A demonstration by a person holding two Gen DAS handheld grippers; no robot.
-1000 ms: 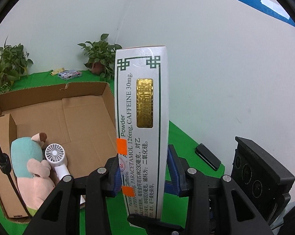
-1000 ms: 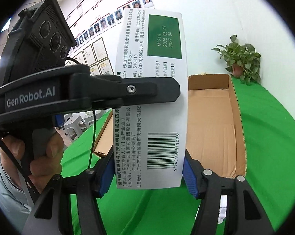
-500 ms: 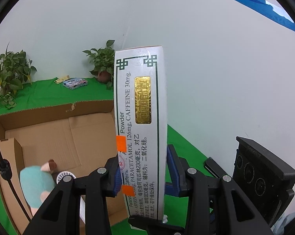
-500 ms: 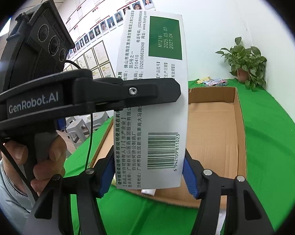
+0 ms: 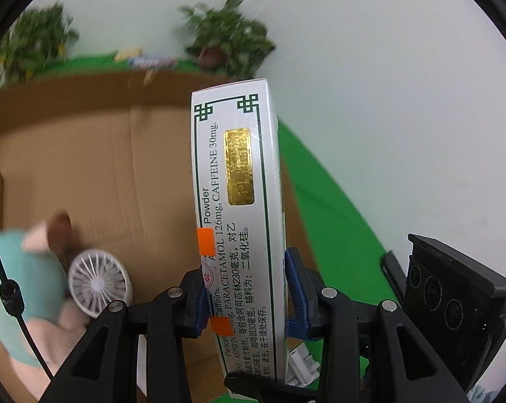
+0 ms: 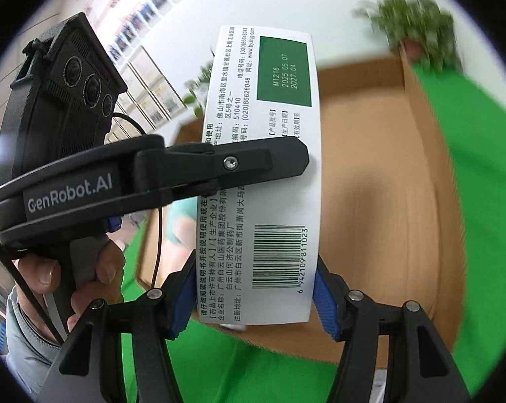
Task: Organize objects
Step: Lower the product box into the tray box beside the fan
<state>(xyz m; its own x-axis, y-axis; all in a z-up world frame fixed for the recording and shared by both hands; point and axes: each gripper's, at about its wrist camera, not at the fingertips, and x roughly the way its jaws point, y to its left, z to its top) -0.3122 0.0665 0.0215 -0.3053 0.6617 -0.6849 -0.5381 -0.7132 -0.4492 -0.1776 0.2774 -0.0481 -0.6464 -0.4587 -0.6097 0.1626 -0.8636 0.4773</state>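
A tall white medicine box (image 5: 239,201) with green trim and a gold label stands upright between both grippers. My left gripper (image 5: 244,295) is shut on its narrow sides. My right gripper (image 6: 253,299) is shut on its barcode face (image 6: 269,174); the left gripper's finger (image 6: 239,164) crosses that face. The open cardboard box (image 5: 85,168) lies just behind and below the medicine box, also in the right wrist view (image 6: 387,201). Inside it lie a teal and pink plush toy (image 5: 28,285) and a small white handheld fan (image 5: 96,282).
Green cloth (image 5: 327,215) covers the table. Potted plants (image 5: 226,43) and a small packet (image 5: 149,62) stand at the back by the white wall. A black flat object (image 5: 392,272) lies at the right. A white item (image 5: 300,362) shows under the left gripper.
Both grippers have carried the medicine box toward and over the cardboard box; the carton looms larger and the background is blurred with motion. The grip on the box is unchanged.
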